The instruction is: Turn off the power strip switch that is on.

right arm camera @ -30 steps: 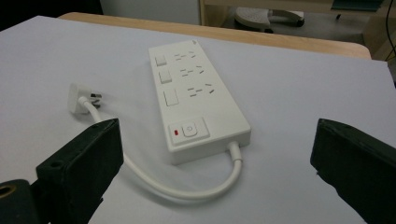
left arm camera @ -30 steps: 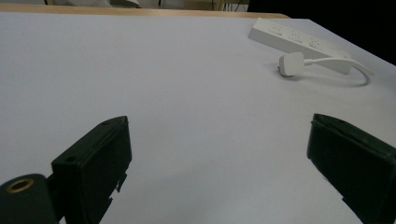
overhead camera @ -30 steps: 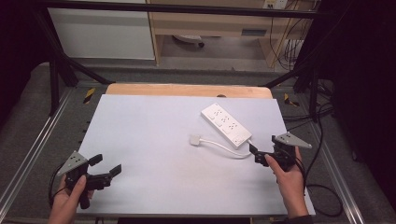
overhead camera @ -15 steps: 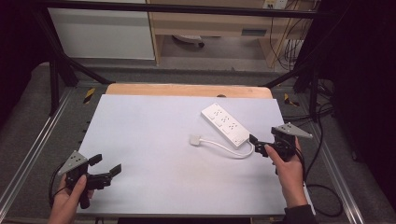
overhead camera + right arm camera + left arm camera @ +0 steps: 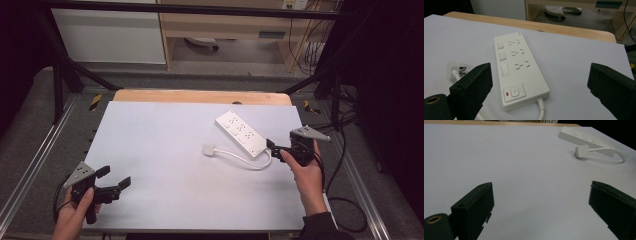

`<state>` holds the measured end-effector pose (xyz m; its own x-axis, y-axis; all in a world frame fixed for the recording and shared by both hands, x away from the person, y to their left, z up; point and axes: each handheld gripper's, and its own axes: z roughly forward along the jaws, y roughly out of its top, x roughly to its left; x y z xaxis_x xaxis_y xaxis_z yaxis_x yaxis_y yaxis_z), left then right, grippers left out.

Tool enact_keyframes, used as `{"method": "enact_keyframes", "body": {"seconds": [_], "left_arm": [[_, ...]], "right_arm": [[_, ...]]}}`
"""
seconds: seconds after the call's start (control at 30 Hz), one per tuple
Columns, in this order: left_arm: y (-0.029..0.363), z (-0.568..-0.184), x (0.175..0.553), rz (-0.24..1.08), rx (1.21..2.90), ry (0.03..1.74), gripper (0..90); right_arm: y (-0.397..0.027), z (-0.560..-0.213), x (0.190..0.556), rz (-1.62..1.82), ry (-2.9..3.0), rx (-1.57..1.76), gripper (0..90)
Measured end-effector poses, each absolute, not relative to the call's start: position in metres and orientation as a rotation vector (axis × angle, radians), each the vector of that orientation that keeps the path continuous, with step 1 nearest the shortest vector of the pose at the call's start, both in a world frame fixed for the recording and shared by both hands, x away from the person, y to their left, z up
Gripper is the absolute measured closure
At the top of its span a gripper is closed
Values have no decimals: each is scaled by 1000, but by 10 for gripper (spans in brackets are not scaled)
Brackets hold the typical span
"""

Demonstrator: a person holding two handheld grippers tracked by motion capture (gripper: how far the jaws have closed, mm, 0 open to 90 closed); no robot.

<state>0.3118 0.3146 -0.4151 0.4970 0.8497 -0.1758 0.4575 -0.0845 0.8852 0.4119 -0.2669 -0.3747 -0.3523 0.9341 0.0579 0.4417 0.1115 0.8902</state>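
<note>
- Power strip: white, flat near the counter's right edge, its cord looping to the plug.
- Right hand-held gripper: released, jaws wide, just beside the strip's cord end.
- Left hand-held gripper: released, near-left corner, well apart from the strip.

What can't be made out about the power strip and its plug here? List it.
- Power strip: the lettering by its switch is too small to read in the right gripper view.
- Its cable: cut off by the bottom edge.
- Plug: partly hidden behind one jaw of the right tongs.
</note>
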Motion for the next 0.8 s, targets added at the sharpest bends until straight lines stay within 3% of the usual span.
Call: {"method": "enact_keyframes", "body": {"seconds": [0.37, 0.7, 0.8], "left_arm": [[314, -415, 311, 481, 1728, 1107, 60], [313, -415, 311, 482, 1729, 1104, 60], [313, -415, 311, 482, 1729, 1108, 60]], "right_arm": [[-262, -368, 427, 1176, 1900, 1339, 112], [-258, -363, 437, 1166, 1898, 1301, 256], [-256, -361, 438, 1170, 1883, 1285, 351]]}}
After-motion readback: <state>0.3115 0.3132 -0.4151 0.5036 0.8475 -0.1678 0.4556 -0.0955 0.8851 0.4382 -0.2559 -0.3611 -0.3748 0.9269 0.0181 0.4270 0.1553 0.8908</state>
